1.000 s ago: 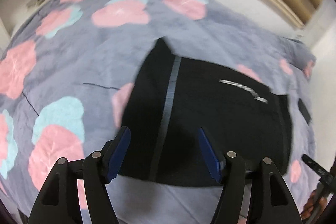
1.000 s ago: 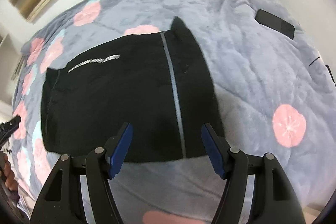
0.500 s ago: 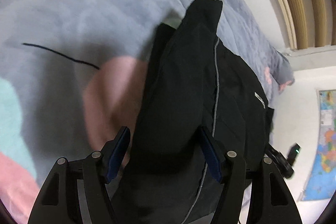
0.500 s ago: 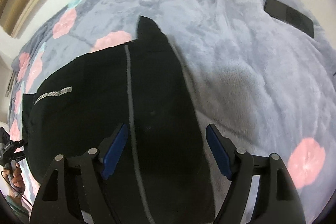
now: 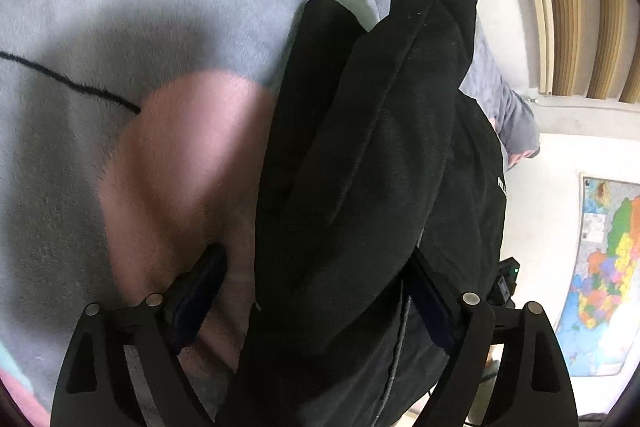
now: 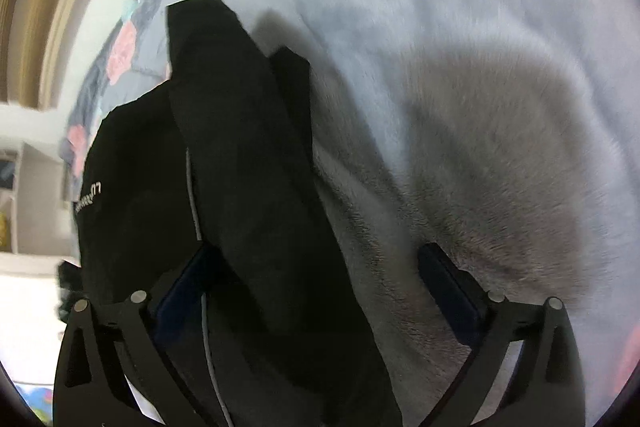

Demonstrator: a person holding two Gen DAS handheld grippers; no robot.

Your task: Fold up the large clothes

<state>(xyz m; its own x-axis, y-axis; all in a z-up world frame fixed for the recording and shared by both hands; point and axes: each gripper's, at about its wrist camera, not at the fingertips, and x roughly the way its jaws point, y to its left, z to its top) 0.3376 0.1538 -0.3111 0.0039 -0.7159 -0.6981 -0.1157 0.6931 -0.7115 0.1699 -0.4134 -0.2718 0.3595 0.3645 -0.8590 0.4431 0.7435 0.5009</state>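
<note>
1. Left wrist view: the left gripper (image 5: 316, 291) stands with its jaws wide apart, low over the bed. The black garment (image 5: 360, 167) fills the gap from the right finger across the middle; a raised fold of it runs forward between the blue pads (image 5: 200, 287). The left pad lies clear of the cloth, over a pink flower patch (image 5: 180, 167) of the blanket. Whether any pad presses the cloth I cannot tell

2. Right wrist view: the right gripper (image 6: 320, 291) is likewise spread wide, holding nothing that I can make out. The garment (image 6: 248, 167) comes in from the left, covering the left pad's side and reaching about halfway across the gap; the right pad sits over bare grey blanket (image 6: 480, 147), apart from the cloth

3. Farther along, a thin grey stripe (image 6: 196, 211) runs down the garment, with white lettering (image 6: 90, 201) on its left part (too blurred to read)

4. The garment's far end rises to a folded peak in both views

5. Beyond, on the wall in the left view, a coloured map (image 5: 604, 275) hangs beside slatted wood panelling (image 5: 580, 7)
</note>
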